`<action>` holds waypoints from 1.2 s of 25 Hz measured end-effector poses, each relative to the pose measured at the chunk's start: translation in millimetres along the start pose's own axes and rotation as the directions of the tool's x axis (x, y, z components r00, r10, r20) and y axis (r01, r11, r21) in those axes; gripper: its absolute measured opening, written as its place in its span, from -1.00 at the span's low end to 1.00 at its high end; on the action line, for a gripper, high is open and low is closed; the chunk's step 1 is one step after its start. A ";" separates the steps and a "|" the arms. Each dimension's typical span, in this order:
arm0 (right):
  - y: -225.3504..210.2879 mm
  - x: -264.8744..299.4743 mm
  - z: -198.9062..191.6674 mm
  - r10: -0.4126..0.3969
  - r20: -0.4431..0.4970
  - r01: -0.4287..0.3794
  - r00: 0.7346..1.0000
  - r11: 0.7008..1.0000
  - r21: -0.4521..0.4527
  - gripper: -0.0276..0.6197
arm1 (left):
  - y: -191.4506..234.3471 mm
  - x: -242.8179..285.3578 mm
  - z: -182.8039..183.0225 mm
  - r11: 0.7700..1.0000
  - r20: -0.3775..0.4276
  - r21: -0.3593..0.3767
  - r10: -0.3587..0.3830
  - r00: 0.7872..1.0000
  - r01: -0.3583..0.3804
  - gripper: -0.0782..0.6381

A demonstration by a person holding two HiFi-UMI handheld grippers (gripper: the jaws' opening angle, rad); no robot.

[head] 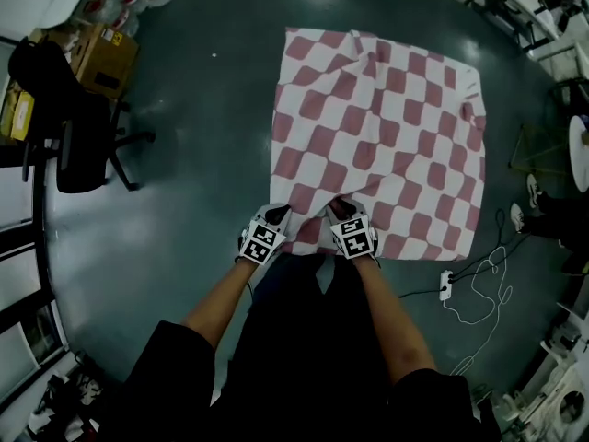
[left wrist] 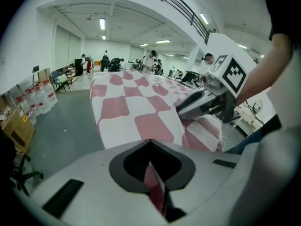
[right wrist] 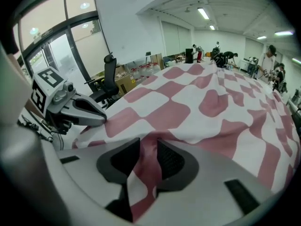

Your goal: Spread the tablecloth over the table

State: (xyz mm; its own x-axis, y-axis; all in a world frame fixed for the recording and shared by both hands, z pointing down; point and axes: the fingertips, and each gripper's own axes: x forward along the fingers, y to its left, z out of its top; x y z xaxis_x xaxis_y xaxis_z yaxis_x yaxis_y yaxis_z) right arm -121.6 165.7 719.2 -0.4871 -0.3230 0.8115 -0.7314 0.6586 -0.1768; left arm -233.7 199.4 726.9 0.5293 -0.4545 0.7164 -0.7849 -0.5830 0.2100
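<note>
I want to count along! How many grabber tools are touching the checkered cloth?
2. The left gripper sits at the near edge of the tablecloth; the right gripper is beside it on that edge. None seem hidden.

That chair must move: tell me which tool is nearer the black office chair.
Left. The left tool is on the side toward the black office chair; the right tool is just beyond it, farther away. Both sit at the red-and-white checked tablecloth's near edge.
</note>
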 end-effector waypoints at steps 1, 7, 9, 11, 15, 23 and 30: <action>0.6 -2.7 -1.8 0.021 -0.014 -0.021 1.000 1.000 0.006 -0.51 | 0.2 -0.7 2.8 1.000 -0.008 -0.007 -0.016 1.000 0.016 -0.75; -23.4 -37.9 24.7 0.010 0.110 -0.018 0.994 0.997 0.074 -0.51 | 24.8 6.6 62.4 0.999 0.055 -0.036 -0.012 0.998 0.014 -0.75; -37.3 -44.7 47.1 0.001 0.166 -0.015 0.986 0.997 0.081 -0.51 | 41.3 11.3 93.9 0.998 0.095 -0.067 0.019 0.995 -0.013 -0.75; -50.3 -45.1 70.2 0.000 0.209 -0.018 0.978 0.996 0.084 -0.51 | 56.2 15.2 123.8 0.995 0.126 -0.095 0.053 0.991 -0.041 -0.75; -71.7 -39.2 113.4 0.024 0.274 -0.051 0.961 0.994 0.092 -0.53 | 69.8 14.4 172.6 0.987 0.149 -0.129 0.119 0.982 -0.100 -0.75; -89.4 -29.4 194.9 0.107 0.359 -0.133 0.927 0.990 0.048 -0.75 | 99.9 4.0 224.9 0.972 0.125 -0.115 0.218 0.968 -0.204 -0.75; -102.6 -8.4 226.3 0.069 0.353 -0.098 0.933 0.993 0.066 -0.83 | 135.8 17.7 249.3 0.978 0.117 -0.081 0.202 0.972 -0.194 -0.75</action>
State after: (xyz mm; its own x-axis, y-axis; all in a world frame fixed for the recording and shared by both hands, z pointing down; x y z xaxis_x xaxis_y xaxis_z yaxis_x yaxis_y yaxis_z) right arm -150.5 -52.9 604.5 -0.6731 -0.4960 0.5485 -0.7101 0.6407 -0.2920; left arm -250.6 -55.7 602.2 0.3935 -0.6389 0.6610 -0.8960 -0.4273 0.1204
